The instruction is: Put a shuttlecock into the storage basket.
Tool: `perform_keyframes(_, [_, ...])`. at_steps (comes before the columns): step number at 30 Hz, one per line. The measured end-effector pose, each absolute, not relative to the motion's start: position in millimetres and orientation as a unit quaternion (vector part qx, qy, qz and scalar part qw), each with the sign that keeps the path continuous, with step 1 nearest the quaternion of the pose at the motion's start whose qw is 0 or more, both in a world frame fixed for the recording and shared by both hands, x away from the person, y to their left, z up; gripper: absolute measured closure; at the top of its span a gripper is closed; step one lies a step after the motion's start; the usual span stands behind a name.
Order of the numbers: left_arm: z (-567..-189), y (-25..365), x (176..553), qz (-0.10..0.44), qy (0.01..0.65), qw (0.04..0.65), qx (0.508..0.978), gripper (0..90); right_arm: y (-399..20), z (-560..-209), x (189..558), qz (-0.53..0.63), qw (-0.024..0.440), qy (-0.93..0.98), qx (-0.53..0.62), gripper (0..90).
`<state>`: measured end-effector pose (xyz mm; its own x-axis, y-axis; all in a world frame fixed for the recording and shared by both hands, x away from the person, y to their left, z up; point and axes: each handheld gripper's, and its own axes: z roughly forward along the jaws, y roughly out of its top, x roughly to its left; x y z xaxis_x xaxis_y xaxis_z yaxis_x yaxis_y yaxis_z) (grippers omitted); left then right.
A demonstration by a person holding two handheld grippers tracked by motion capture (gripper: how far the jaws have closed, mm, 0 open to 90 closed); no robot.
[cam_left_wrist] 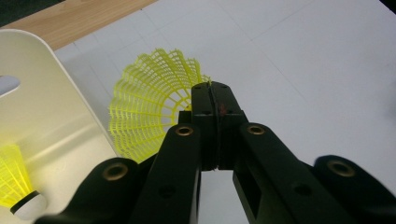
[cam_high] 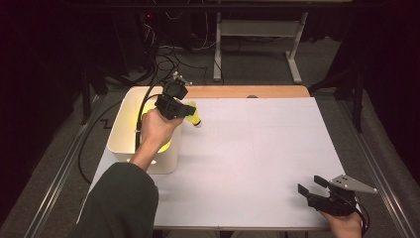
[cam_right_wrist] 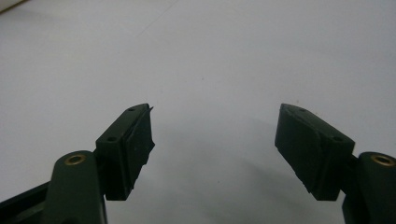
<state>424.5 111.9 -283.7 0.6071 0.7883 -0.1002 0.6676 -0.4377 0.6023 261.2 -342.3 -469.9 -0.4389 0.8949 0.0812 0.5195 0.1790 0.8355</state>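
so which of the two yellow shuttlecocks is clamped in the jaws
The shuttlecock outside the bin, pinched by its skirt in the left gripper; the other shuttlecock lies inside the white bin.

No readable text, label or number anywhere.

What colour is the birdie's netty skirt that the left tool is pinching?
Bright yellow. The shuttlecock's lattice skirt shows best in the left gripper view, pinched by the left tool.
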Motion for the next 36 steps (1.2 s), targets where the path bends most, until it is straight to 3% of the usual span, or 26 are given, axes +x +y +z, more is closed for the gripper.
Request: perform_keyframes(36, [-268.6,143.9,419.6,0.116,0.454,0.321,0.823,89.8,-342.3,-470.1,261.5,0.421,0.222,0.736,0.481,28.3])
